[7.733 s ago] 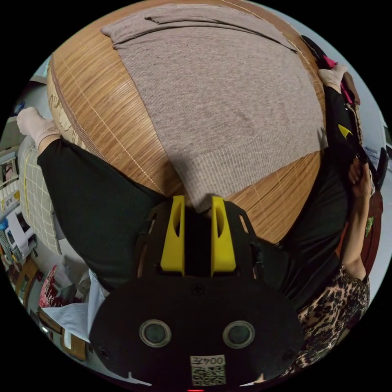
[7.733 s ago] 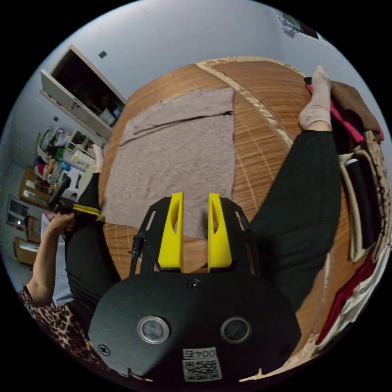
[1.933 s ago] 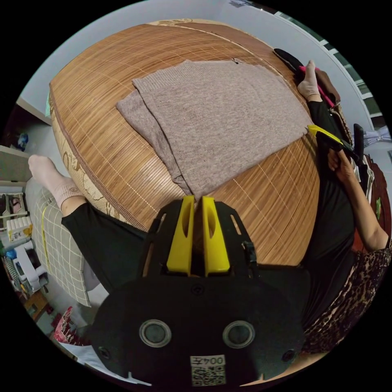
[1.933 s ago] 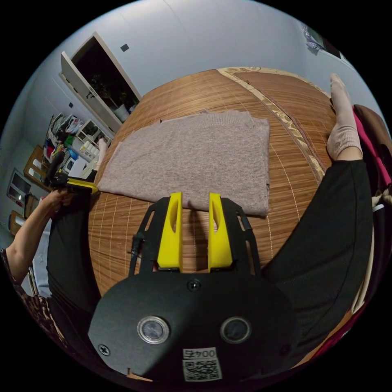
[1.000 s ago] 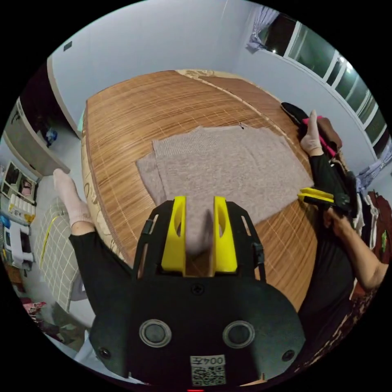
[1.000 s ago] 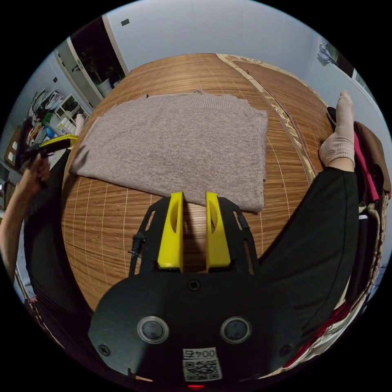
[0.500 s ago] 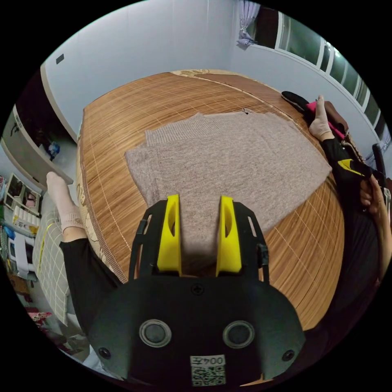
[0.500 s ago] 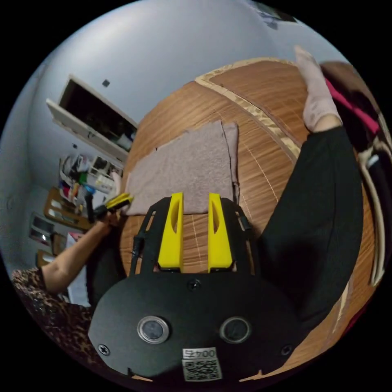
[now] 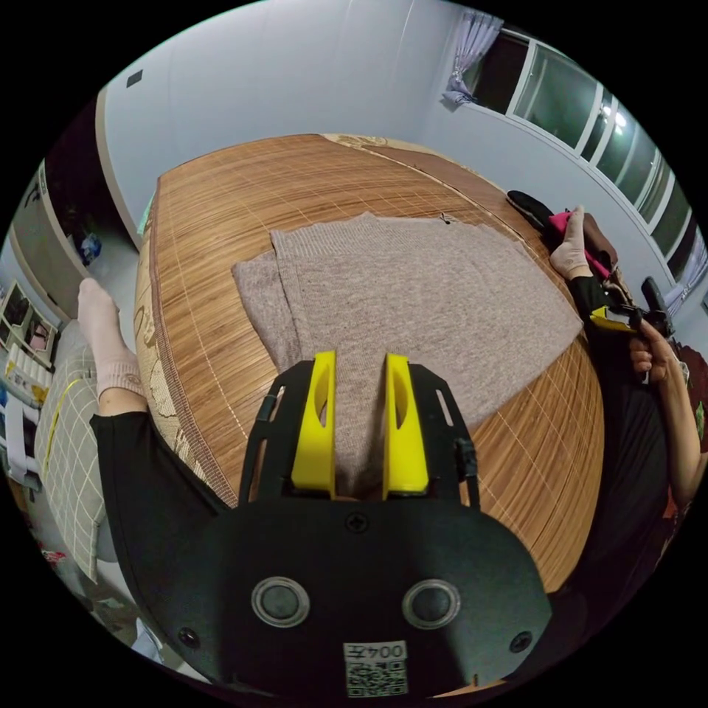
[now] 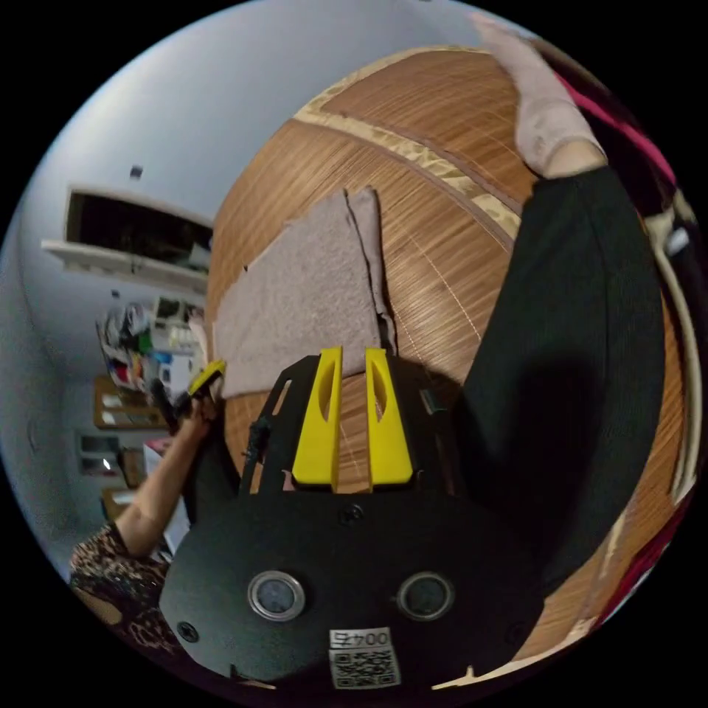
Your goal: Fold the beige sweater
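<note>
The beige knitted sweater (image 9: 413,310), folded flat on the brown bamboo mat (image 9: 221,214), lies straight ahead of the left gripper (image 9: 356,424), whose yellow jaws stand apart over its near corner (contact is hidden), while the right gripper (image 10: 351,413), jaws narrowly apart, waits near the opposite corner.

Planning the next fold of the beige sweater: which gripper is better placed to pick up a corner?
Probably the left gripper: its open jaws straddle the beige sweater's near corner on the bamboo mat. The right gripper, jaws nearly together, sits just short of the sweater's edge.
</note>
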Demonstrator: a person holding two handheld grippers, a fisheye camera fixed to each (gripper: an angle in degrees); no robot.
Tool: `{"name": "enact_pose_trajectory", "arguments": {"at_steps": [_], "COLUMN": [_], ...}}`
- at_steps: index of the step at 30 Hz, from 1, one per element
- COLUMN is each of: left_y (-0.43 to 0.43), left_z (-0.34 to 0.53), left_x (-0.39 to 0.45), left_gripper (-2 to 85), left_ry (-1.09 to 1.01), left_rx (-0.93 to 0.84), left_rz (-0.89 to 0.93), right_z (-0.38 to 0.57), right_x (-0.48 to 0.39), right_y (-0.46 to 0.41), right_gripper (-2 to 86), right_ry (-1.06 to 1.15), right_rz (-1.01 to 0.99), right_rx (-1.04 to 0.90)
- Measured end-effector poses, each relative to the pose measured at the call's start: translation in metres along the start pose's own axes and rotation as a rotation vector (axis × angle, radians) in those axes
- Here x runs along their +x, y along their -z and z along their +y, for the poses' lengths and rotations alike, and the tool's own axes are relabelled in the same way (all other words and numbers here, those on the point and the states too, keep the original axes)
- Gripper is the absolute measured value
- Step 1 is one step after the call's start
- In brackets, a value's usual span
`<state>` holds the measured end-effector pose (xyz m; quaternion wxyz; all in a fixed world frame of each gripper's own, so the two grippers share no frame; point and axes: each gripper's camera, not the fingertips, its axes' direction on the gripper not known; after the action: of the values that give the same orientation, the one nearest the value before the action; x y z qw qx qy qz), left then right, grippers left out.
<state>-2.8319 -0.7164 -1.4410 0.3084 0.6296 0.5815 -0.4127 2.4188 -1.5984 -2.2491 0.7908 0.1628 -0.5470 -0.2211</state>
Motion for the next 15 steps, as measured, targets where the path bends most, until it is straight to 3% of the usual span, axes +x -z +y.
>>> {"name": "enact_pose_trajectory", "arguments": {"at_steps": [6,10,15], "left_y": [0.006,0.009,0.011], "left_z": [-0.002,-0.004,-0.005], "left_x": [-0.019,-0.03,-0.049], "left_gripper": [8.7,8.6,8.3], "left_ry": [-0.007,-0.016,-0.006], "left_rx": [-0.004,-0.006,-0.005], "left_rz": [-0.024,-0.047,-0.042], "right_z": [-0.029,-0.023,-0.015], "right_x": [-0.068,-0.071,-0.082], "right_y": [-0.023,-0.058,-0.076], "right_gripper": [9.7,9.6,8.7], "right_ry": [0.491,0.666,0.725], "right_rz": [0.422,0.451,0.491], "right_rx": [-0.269,-0.436,-0.458]}}
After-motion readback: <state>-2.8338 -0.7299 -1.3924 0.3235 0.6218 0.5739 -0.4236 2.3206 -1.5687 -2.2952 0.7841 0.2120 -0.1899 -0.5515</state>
